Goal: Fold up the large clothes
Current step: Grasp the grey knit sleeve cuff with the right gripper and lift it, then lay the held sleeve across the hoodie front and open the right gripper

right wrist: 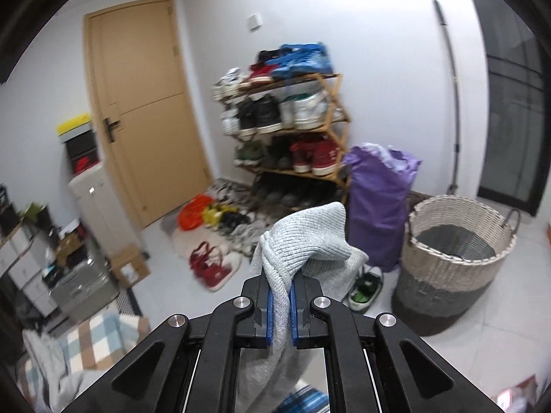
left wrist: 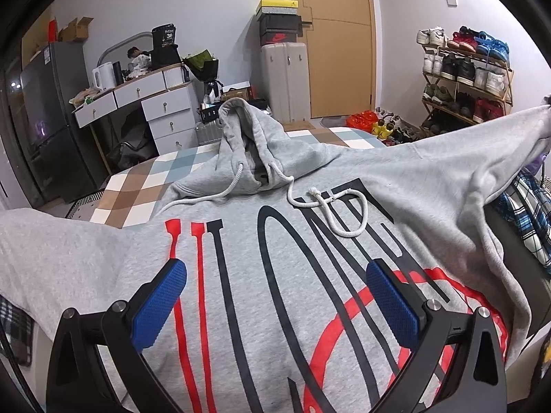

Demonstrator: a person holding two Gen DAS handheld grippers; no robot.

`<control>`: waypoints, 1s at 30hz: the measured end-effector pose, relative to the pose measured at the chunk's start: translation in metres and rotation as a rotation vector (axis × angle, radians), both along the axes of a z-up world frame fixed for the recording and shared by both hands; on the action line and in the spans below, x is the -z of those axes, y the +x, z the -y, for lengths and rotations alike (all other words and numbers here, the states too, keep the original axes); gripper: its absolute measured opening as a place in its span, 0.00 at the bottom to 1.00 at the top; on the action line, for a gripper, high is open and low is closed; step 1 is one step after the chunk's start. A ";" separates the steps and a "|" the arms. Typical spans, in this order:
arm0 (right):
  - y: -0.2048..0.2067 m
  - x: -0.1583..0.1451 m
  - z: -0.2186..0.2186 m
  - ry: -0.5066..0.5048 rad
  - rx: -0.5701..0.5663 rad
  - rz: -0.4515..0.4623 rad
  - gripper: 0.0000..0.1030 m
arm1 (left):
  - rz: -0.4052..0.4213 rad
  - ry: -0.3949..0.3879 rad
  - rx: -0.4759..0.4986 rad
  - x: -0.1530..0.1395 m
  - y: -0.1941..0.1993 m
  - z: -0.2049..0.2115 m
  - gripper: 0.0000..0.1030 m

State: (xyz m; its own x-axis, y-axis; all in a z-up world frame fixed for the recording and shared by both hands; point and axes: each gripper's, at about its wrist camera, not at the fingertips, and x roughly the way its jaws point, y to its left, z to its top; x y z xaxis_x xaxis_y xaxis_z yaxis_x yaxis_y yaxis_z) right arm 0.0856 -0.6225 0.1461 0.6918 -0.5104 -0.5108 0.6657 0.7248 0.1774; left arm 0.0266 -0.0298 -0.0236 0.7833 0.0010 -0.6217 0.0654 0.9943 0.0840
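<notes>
In the left wrist view, the left gripper is held low over the chest of a grey fleece hoodie printed with tall black and red lettering; its blue textured pads are spread wide, and nothing is pinched between them. The hoodie is laid front up across a bed covered by a brown, white and blue checked blanket, its long axis running away from the camera, with the hood pointing toward the far edge of the bed. White twisted drawstrings are looped over the print. One sleeve is drawn out taut toward the right edge of the view.

In the right wrist view, the right gripper is raised above the pale tiled floor, its pads pressed together on the ribbed knit cuff of the grey sleeve. The cuff is bunched above the pads, and the sleeve hangs down beneath them. A woven two-tone rope basket is seen beyond, beside a purple bag.
</notes>
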 end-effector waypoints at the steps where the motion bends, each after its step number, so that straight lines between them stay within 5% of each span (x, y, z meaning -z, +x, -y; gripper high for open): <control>1: 0.001 -0.004 0.002 -0.008 0.016 0.002 0.06 | 0.001 0.003 -0.002 0.000 0.000 -0.001 0.99; 11: 0.018 -0.063 -0.064 -0.121 -0.115 0.096 0.06 | 0.027 -0.005 -0.039 -0.004 -0.001 -0.027 0.99; 20: 0.025 -0.118 -0.239 -0.184 -0.517 0.145 0.06 | 0.130 -0.058 -0.052 -0.032 -0.025 -0.053 0.99; 26: 0.026 -0.099 -0.370 -0.144 -0.821 0.153 0.06 | 0.220 -0.109 -0.167 -0.050 -0.038 -0.099 0.99; 30: 0.038 -0.040 -0.458 -0.032 -1.037 0.099 0.06 | 0.262 -0.131 -0.269 -0.056 -0.041 -0.131 0.99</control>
State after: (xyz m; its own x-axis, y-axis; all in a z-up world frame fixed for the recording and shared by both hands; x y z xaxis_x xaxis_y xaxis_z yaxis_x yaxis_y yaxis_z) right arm 0.1241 -0.1648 0.1858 0.8365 0.3465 -0.4244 -0.3034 0.9380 0.1677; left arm -0.0148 0.1013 0.0320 0.8980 0.1621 -0.4090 -0.2059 0.9764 -0.0650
